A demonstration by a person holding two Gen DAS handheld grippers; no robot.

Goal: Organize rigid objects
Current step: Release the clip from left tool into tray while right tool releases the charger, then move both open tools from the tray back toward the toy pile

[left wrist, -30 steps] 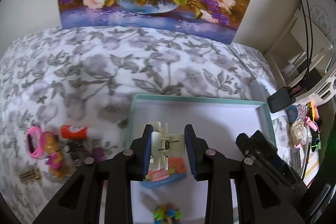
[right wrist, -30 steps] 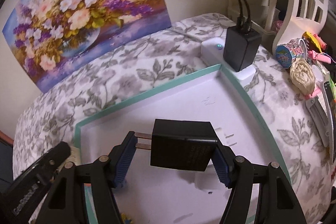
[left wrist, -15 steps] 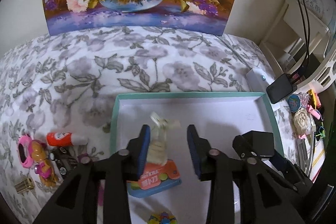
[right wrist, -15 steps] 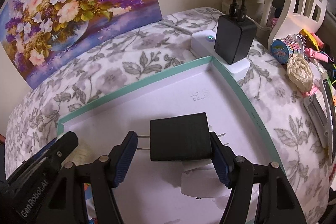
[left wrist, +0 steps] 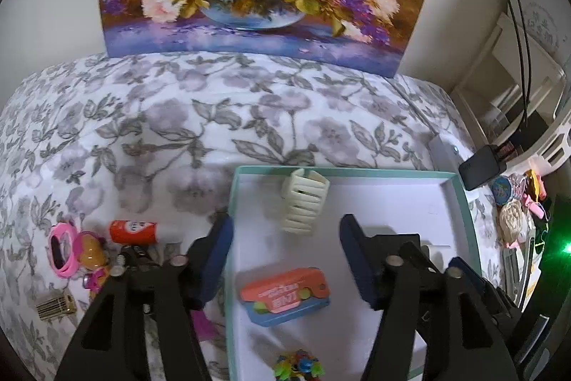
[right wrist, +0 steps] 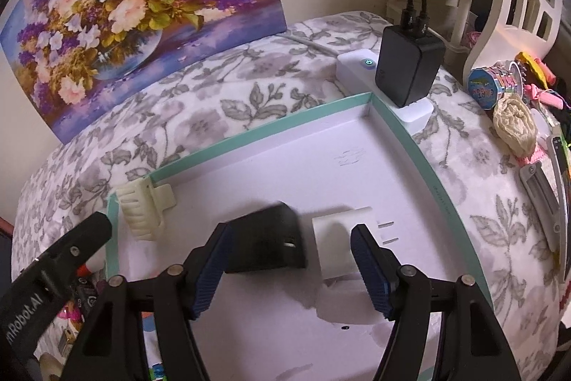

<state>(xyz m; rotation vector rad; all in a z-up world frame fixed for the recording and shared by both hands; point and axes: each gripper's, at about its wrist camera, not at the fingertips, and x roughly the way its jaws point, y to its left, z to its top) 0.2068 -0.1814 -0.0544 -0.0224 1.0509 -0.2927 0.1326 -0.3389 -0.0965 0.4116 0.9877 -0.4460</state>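
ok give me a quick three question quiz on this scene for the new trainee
1. True or false: the cream hair claw clip lies inside the teal-rimmed tray.
2. Which thing is still outside the tray, on the floral cloth? A) the orange tube B) the white plug C) the black charger
3. Fill in: the left gripper is ____ anything between its pads.

Key:
1. True; it leans near the tray's far left corner.
2. A.
3. Not pressing on; its jaws are opening, and the clip lies beyond them.
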